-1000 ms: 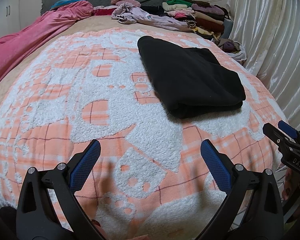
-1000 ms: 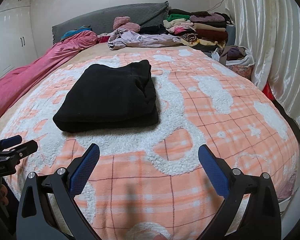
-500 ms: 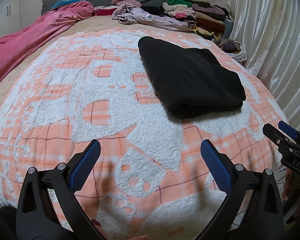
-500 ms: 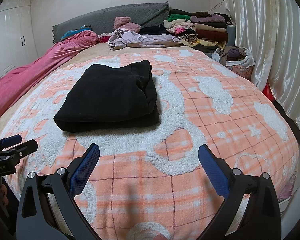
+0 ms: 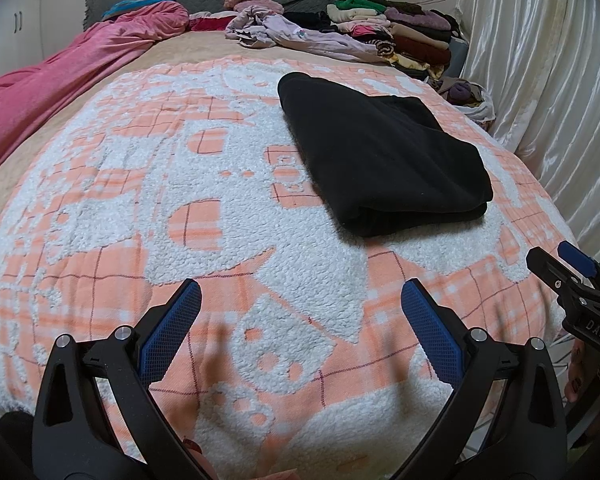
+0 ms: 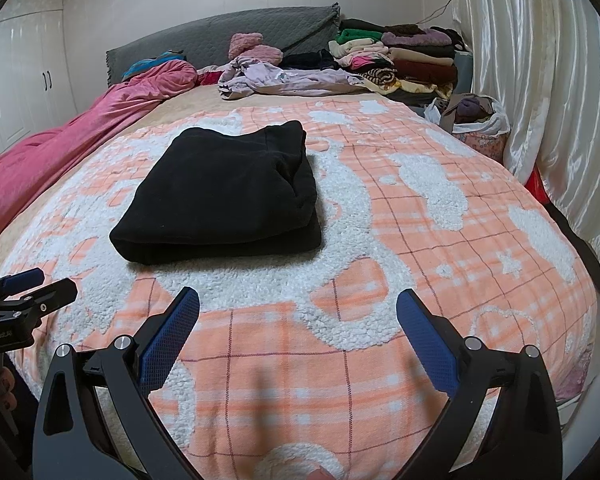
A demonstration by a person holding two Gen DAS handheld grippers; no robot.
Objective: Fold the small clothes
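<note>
Leftmost, a rumpled pink quilted duvet (image 5: 60, 84) runs along the edge of the bed toward the grey quilted headboard (image 6: 228, 32). Next to it spreads the orange-and-white plaid fleece blanket (image 5: 204, 216), and the left tool (image 5: 300, 304) hangs low over its near end, its blue-padded fingers (image 5: 168, 332) spread wide with nothing between them. Further right lies the folded black fleece garment (image 5: 384, 156), a thick rectangular bundle resting flat on the blanket, well apart from both tools. In the left wrist view its long axis runs from the near right corner away toward the headboard, slanting leftward, with the rounded folded edge facing the near side; in the right wrist view the same bundle (image 6: 224, 196) sits left of centre, its bunched open layers on the right side. The right tool (image 6: 298, 312) hovers over the blanket's near edge, also fully parted and empty. Its body, seen from the left wrist camera (image 5: 576, 280), carries white letters reading "DAS"; the left tool's body in the right view bears small white lettering too blurred to read surely. Beyond, a loose lilac garment (image 6: 284, 78), a stack of folded multicoloured clothes (image 6: 396, 56) and shiny white pleated curtains (image 6: 540, 80) fill the right.
</note>
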